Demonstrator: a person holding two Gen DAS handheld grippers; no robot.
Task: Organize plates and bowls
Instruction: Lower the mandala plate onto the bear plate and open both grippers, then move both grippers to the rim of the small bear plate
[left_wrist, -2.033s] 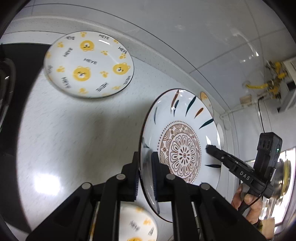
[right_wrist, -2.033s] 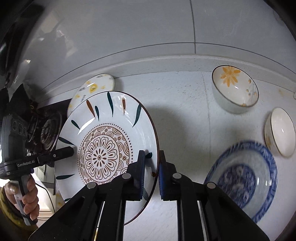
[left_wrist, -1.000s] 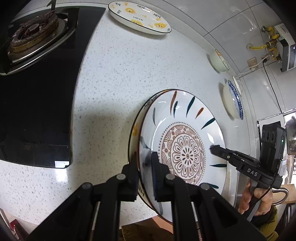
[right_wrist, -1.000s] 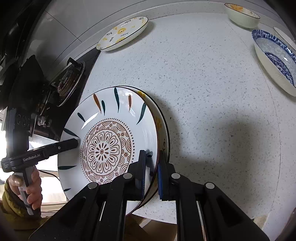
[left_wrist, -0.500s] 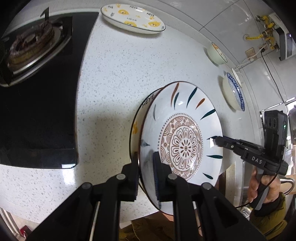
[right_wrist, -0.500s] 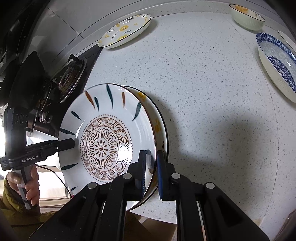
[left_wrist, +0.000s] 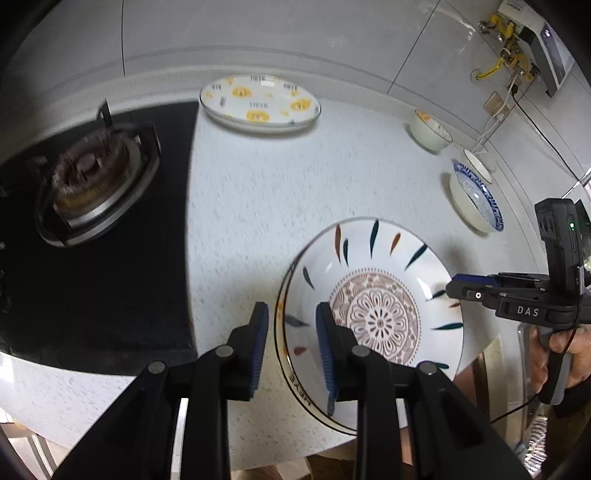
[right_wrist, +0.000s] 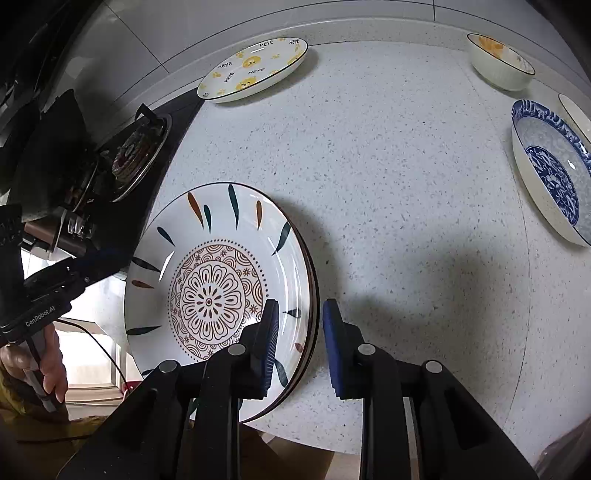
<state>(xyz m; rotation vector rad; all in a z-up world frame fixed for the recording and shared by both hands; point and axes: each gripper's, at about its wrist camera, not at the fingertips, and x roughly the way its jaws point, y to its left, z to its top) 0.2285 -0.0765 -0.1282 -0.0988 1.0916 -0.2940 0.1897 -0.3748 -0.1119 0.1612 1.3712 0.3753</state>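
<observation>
A mandala-and-leaf plate (left_wrist: 373, 295) (right_wrist: 218, 280) lies stacked on a bear-print plate (left_wrist: 295, 376) at the counter's front edge. My left gripper (left_wrist: 291, 339) is open, its jaws straddling the stack's left rim without touching. My right gripper (right_wrist: 301, 343) is open, its jaws straddling the stack's right rim. A second bear-print plate (left_wrist: 260, 101) (right_wrist: 255, 68) lies at the back by the wall.
A gas burner (left_wrist: 88, 177) (right_wrist: 136, 147) on a black hob lies to the left. A blue-patterned bowl (left_wrist: 476, 201) (right_wrist: 550, 166), a flower bowl (left_wrist: 430, 129) (right_wrist: 500, 61) and a small white bowl (left_wrist: 478, 164) stand at the right. The speckled counter (right_wrist: 388, 155) ends just below the stack.
Both grippers have let go of the mandala plate and opened. The plate now rests flat on the bear-print plate. The left view has swung up toward the wall.
</observation>
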